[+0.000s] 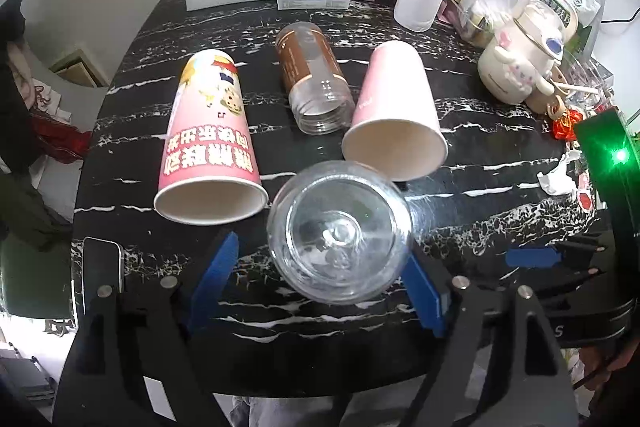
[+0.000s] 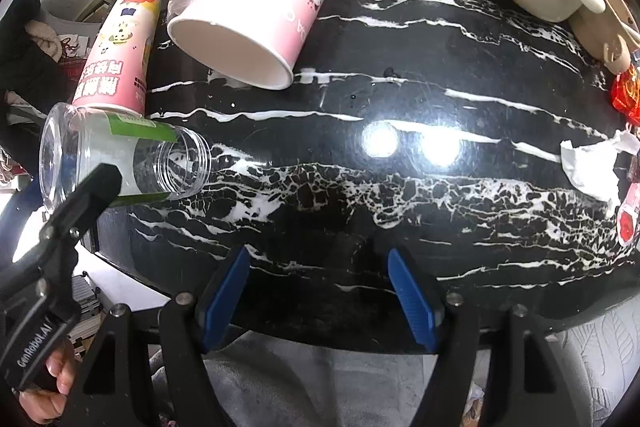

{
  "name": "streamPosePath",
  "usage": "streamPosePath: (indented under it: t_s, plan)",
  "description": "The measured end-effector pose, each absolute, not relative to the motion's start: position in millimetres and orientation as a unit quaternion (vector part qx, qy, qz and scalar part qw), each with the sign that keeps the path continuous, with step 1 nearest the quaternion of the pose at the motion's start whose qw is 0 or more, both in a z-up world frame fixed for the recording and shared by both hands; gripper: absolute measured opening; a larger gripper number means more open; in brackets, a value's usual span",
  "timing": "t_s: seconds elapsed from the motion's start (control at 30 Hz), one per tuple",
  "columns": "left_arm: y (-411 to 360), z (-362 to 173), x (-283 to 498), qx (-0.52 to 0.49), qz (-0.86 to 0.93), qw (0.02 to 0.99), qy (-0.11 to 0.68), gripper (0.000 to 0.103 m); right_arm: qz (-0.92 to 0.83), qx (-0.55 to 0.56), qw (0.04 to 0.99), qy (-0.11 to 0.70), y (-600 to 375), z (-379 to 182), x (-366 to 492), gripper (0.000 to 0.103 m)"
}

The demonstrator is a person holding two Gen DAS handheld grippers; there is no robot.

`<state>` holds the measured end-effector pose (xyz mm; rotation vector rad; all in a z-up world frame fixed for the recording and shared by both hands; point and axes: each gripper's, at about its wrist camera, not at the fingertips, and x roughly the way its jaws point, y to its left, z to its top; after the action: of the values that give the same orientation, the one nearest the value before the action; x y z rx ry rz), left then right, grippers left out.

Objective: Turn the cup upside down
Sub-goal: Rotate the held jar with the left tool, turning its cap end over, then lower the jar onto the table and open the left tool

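Observation:
A clear plastic jar with a green label (image 1: 339,233) lies on its side between the blue pads of my left gripper (image 1: 320,275). Its base faces the left wrist camera. The right pad touches the jar; a gap shows beside the left pad. The right wrist view shows the jar (image 2: 120,159) tilted with a left-gripper finger (image 2: 96,183) against it, its open mouth pointing right. My right gripper (image 2: 318,291) is open and empty over the table's front edge.
On the black marble table (image 1: 480,187) lie a tall pink printed paper cup (image 1: 208,139), a pink paper cup (image 1: 394,115) and a brown-labelled jar (image 1: 314,79), all on their sides. A cream kettle (image 1: 520,63), boxes and clutter stand at the back right. A phone (image 1: 102,267) lies at the front left.

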<state>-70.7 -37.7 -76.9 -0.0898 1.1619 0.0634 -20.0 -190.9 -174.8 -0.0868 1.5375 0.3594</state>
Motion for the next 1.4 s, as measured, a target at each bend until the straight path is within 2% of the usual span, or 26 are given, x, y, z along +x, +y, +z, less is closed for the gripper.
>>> streamPosePath:
  t_s: [0.3, 0.6, 1.4]
  plan:
    - [-43.3, -72.1, -64.2, -0.038, 0.008, 0.823, 0.567, 0.079, 0.162, -0.034, 0.7, 0.695, -192.7, -172.4, -20.2, 0.072]
    - [-43.4, -50.1, -59.0, -0.025, 0.002, 0.815, 0.579, 0.079, 0.158, -0.033, 0.711, 0.685, -204.0, -145.6, -25.3, 0.072]
    - [-12.0, 53.0, -58.9, 0.032, 0.007, 0.817, 0.576, 0.079, 0.147, -0.034, 0.775, 0.614, -181.4, -35.6, -61.7, 0.072]
